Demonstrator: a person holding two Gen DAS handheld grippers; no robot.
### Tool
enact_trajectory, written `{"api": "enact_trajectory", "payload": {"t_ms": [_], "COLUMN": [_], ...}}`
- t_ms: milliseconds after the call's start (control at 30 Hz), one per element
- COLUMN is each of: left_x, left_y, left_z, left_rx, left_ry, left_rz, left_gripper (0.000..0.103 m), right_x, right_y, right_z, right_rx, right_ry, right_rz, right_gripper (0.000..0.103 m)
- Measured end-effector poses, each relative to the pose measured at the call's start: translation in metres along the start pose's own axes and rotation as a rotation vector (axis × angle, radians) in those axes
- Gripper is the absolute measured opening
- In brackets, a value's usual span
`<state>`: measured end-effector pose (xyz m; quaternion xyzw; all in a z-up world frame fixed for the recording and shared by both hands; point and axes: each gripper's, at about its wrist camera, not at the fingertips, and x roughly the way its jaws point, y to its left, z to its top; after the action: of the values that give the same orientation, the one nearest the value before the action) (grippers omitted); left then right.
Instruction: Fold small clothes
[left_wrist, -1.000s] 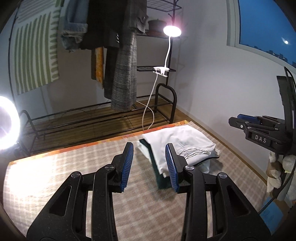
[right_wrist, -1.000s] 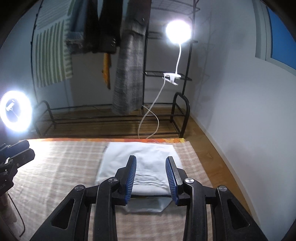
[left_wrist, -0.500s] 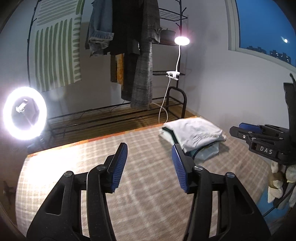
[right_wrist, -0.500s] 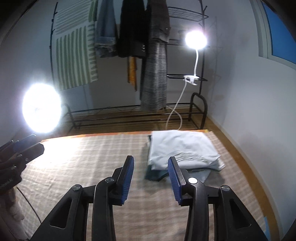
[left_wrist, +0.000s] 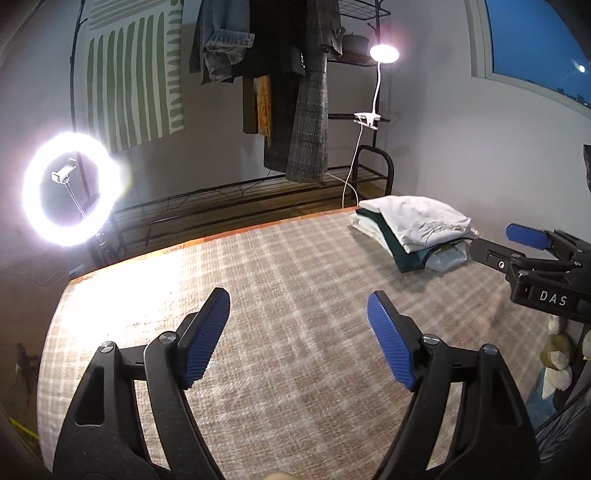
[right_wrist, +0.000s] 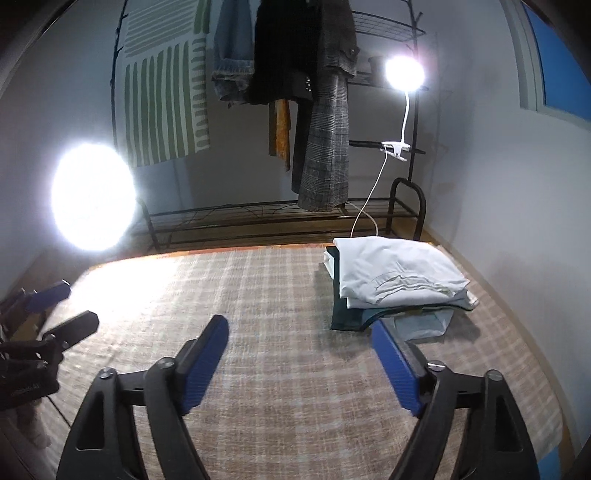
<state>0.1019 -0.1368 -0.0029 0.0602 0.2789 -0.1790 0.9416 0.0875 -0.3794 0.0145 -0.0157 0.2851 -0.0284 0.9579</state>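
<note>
A stack of folded clothes (left_wrist: 417, 229), a white garment on top of a dark green one and a pale one, lies at the far right of the checked cloth (left_wrist: 280, 314). It also shows in the right wrist view (right_wrist: 395, 280). My left gripper (left_wrist: 297, 321) is open and empty over the middle of the cloth. My right gripper (right_wrist: 299, 343) is open and empty, just left of and in front of the stack. The right gripper shows at the right edge of the left wrist view (left_wrist: 517, 243).
A lit ring light (left_wrist: 70, 188) stands at the left. A clothes rack with hanging garments (left_wrist: 295, 85) and a clip lamp (left_wrist: 384, 53) stand behind the table. The wall (right_wrist: 509, 184) is close on the right. Soft toys (left_wrist: 557, 362) lie at the right edge.
Both grippers have pulled back from the stack and opened wide. The stack now lies further away, at the right. The left gripper has swung to the left.
</note>
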Motion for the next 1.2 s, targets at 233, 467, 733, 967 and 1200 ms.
{"api": "enact_trajectory", "payload": {"t_ms": [233,467,733,967,1200], "left_x": [0.002,0.001,-0.001,-0.005,-0.006], "left_y": [0.0,-0.005,-0.005,-0.004,-0.002], "left_z": [-0.005,-0.006,-0.007,-0.006,-0.006], "left_rx": [0.015,0.069,0.051,0.033,0.022], "left_ry": [-0.017,-0.033,-0.024,-0.021,-0.017], "left_rz": [0.012,0.082,0.059,0.055,0.056], "left_gripper": [0.097,0.103,0.103,0.103,0.103], "right_x": [0.017,0.026,0.033,0.036,0.039], "right_y": [-0.005,-0.006,-0.003,-0.003,-0.003], "right_z": [-0.004,-0.003,-0.003,-0.003,-0.004], "right_rx": [0.054,0.081,0.08,0.08,0.085], "right_ry": [0.004,0.019,0.032,0.034,0.039], "right_rz": [-0.008,-0.023,-0.026,-0.028,-0.03], "right_gripper": [0.103,0.103,0.103,0.103,0.103]}}
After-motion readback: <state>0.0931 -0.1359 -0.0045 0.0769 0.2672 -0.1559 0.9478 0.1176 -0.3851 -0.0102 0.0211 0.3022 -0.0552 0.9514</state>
